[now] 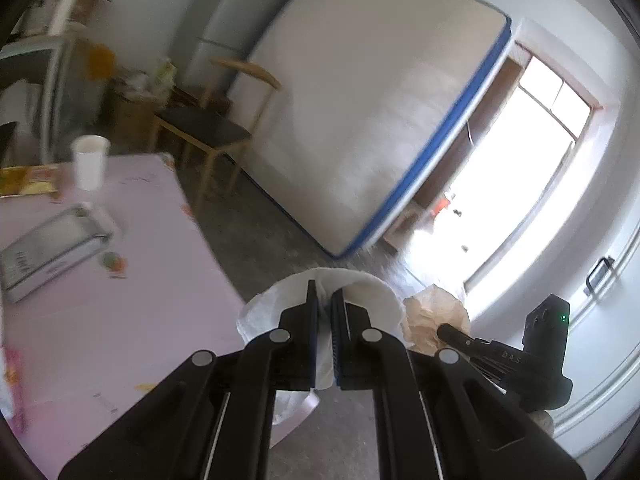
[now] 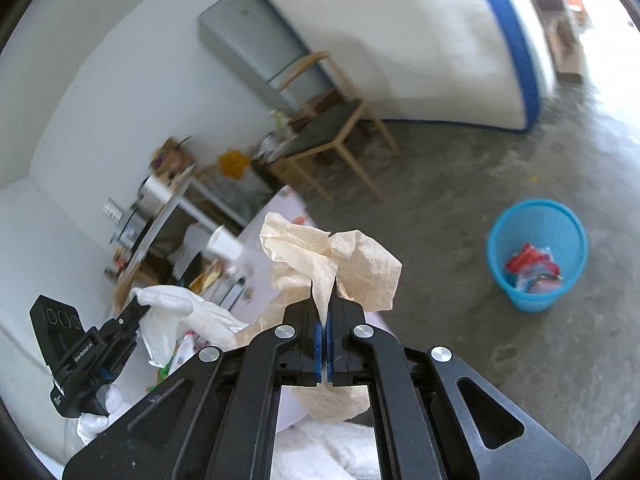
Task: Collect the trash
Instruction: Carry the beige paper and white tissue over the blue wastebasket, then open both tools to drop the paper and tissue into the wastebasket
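On the pink counter (image 1: 120, 320) one white cup (image 1: 90, 162) is seen. One white tissue (image 1: 372, 300) is pinched by the left tool (image 1: 325, 300); one beige tissue (image 2: 360, 264) is clamped by the right tool (image 2: 325, 300). One blue bin (image 2: 538, 254) stands on the floor.

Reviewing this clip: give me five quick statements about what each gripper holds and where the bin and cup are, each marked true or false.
1. The right gripper is shut on a crumpled beige paper towel. True.
2. The left gripper is open with nothing in it. False: it is shut on a white tissue.
3. The blue wastebasket stands on the floor and already holds wrappers. True.
4. The white paper cup lies tipped over on the floor. False: it stands upright on the pink table.
5. The wastebasket stands on the table. False: it is on the concrete floor, apart from the table.
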